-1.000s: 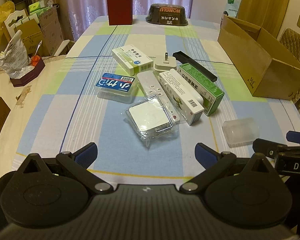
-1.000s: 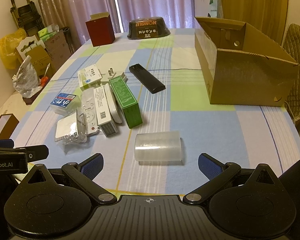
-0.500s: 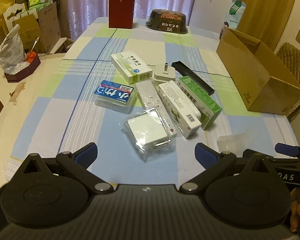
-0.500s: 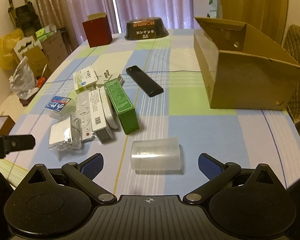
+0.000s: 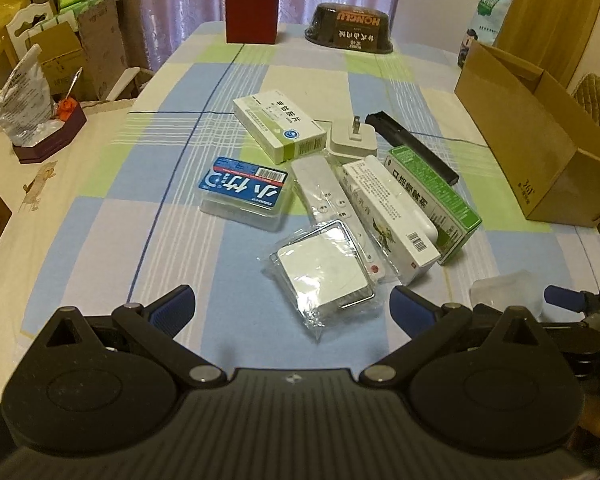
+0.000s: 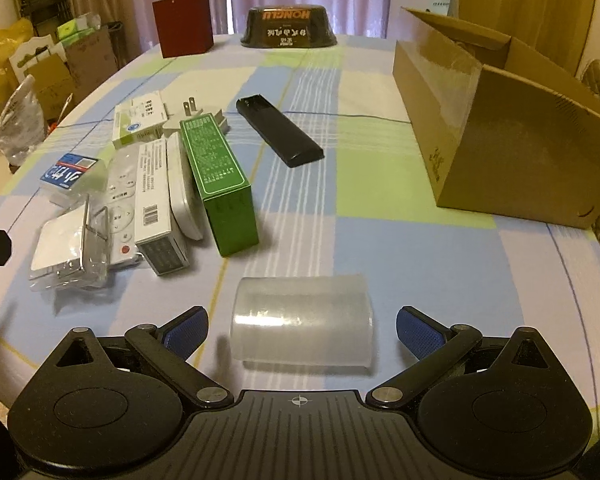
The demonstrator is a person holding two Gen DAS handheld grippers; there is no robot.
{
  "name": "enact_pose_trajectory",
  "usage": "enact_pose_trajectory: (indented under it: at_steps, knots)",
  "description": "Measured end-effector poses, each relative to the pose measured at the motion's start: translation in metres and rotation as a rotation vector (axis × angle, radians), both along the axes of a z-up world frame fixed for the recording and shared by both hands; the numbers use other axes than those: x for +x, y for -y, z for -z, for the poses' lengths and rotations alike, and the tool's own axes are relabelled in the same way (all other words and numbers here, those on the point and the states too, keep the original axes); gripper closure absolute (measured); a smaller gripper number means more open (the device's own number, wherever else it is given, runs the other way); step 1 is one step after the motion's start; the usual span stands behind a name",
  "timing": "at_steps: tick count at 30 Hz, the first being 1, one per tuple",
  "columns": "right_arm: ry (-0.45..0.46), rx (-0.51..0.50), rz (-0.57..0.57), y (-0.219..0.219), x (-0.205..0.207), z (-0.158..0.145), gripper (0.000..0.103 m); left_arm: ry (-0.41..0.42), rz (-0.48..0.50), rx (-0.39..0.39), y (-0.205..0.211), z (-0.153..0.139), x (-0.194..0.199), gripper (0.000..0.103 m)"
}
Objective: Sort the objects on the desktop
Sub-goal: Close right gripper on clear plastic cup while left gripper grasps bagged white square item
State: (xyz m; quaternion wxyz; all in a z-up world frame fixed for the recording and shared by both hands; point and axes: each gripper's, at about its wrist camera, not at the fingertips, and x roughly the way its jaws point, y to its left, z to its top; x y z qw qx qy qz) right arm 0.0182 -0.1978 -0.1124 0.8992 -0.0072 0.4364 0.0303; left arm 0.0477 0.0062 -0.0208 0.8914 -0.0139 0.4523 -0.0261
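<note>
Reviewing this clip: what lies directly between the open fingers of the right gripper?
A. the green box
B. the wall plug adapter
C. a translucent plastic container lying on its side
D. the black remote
C. In the right wrist view the translucent plastic container lies on its side on the tablecloth, centred ahead of the right gripper, whose blue-padded fingers stand wide on either side without touching it.
</note>
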Motion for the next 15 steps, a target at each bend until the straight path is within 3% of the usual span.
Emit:
enact_pose_trajectory:
  at_steps: [6, 7, 8, 9, 15]
  knots:
    - [-0.023, -0.009, 0.012, 0.001, 0.003, 0.006, 0.0, -0.014, -0.012, -0.019, 0.004, 0.011, 0.009, 0.001]
    - [-0.026, -0.009, 0.016, 0.002, 0.003, 0.006, 0.006, -0.014, -0.02, -0.025, 0.004, 0.013, 0.011, 0.001]
    - [-0.03, -0.003, 0.016, 0.003, 0.004, 0.006, 0.025, -0.015, -0.027, -0.031, 0.005, 0.015, 0.012, 0.001]
    - [-0.036, -0.002, 0.017, 0.004, 0.004, 0.006, 0.028, -0.016, -0.032, -0.036, 0.005, 0.017, 0.014, 0.001]
    - [-0.047, 0.003, 0.047, 0.008, 0.005, 0.005, 0.032, -0.019, -0.023, -0.028, 0.013, 0.029, 0.026, 0.002]
